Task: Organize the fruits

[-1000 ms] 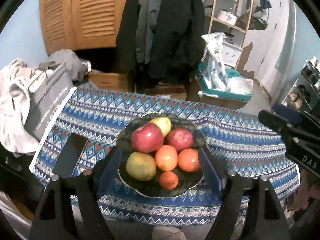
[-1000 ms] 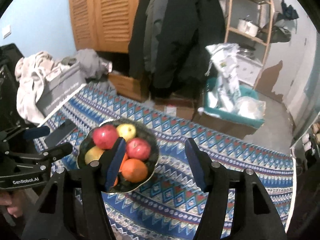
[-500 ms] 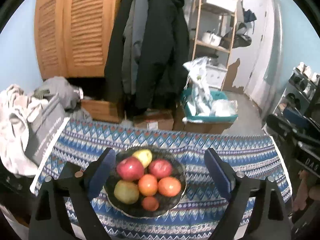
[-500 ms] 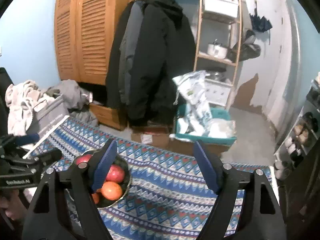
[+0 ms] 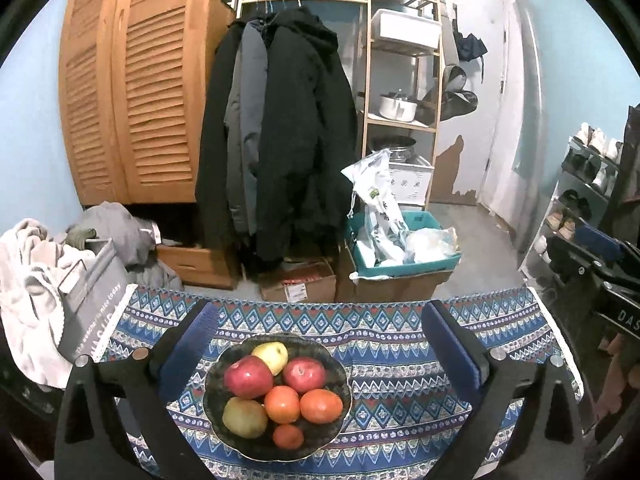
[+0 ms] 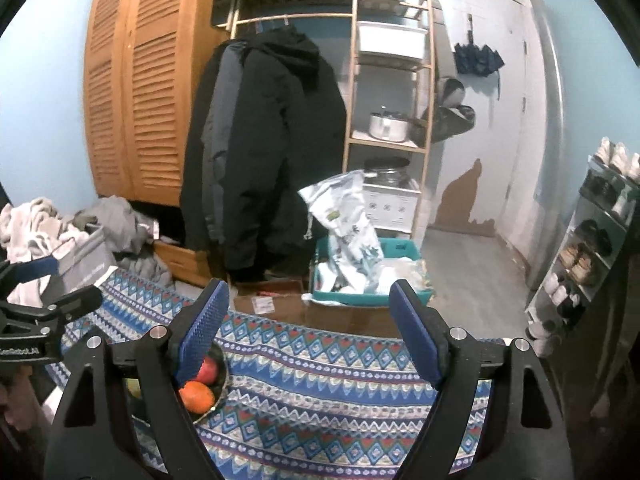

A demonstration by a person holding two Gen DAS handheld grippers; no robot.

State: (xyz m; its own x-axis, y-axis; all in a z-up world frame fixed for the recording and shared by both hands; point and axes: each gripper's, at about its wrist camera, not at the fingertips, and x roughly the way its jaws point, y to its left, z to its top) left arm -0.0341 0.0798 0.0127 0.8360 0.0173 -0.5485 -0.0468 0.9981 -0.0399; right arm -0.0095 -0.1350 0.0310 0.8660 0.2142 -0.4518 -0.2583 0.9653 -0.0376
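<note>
A dark bowl (image 5: 344,376) sits on the blue patterned tablecloth (image 5: 400,356), holding two red apples (image 5: 248,377), a yellow apple (image 5: 272,354), a greenish pear (image 5: 245,417) and three oranges (image 5: 321,405). My left gripper (image 5: 320,344) is open and empty, raised above and behind the bowl. My right gripper (image 6: 310,332) is open and empty, to the right of the bowl (image 6: 220,384), whose edge shows behind its left finger with a red apple (image 6: 208,370) and an orange (image 6: 197,396).
Beyond the table stand a wooden louvred cupboard (image 5: 132,92), hanging dark coats (image 5: 280,140), a shelf rack (image 5: 404,92), cardboard boxes (image 5: 298,284) and a teal bin with bags (image 5: 400,240). A grey box with clothes (image 5: 80,292) sits at the table's left.
Both grippers have pulled back and tilted up from the bowl. The bowl has dropped lower in both views. The fruits have not moved.
</note>
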